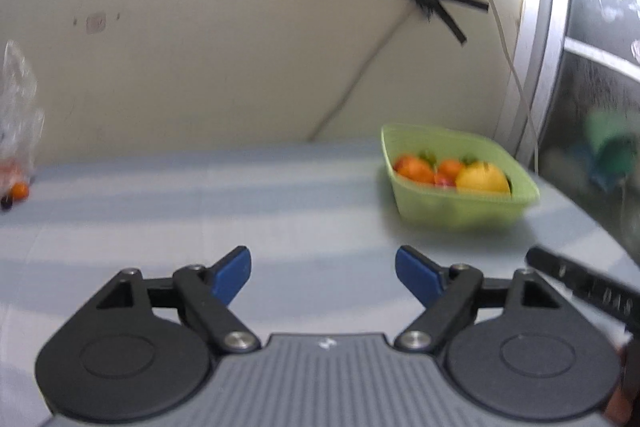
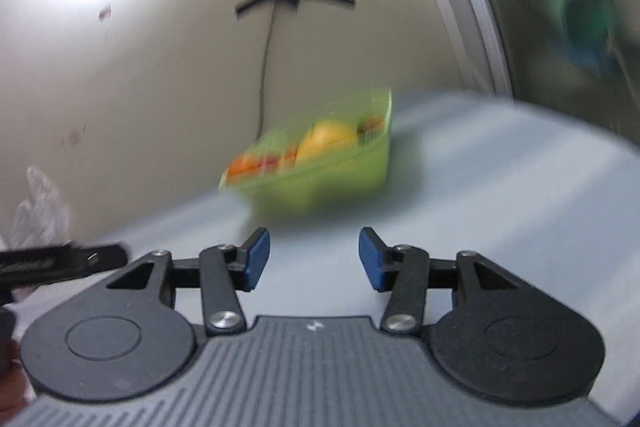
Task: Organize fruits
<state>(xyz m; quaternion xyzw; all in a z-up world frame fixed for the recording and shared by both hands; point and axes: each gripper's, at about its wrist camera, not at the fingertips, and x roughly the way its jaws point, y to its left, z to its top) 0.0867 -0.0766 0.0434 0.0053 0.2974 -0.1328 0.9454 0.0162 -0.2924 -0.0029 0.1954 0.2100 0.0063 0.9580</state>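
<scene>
Pale blue-grey tabletop [image 1: 200, 195] carries, far right by the wall, a light-green plastic basket [image 1: 460, 205] already gathering the orange and yellow fruits [image 1: 482, 179], one small orange fruit [image 1: 19, 190] remains far left beside a clear bag [image 1: 18, 107], while left gripper [image 1: 323, 275] and right gripper [image 2: 314, 259] hover spread wide and empty, judged between picks.

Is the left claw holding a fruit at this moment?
No, the left claw is open with only bare table between its blue pads, and the fruits lie in the green basket.
</scene>
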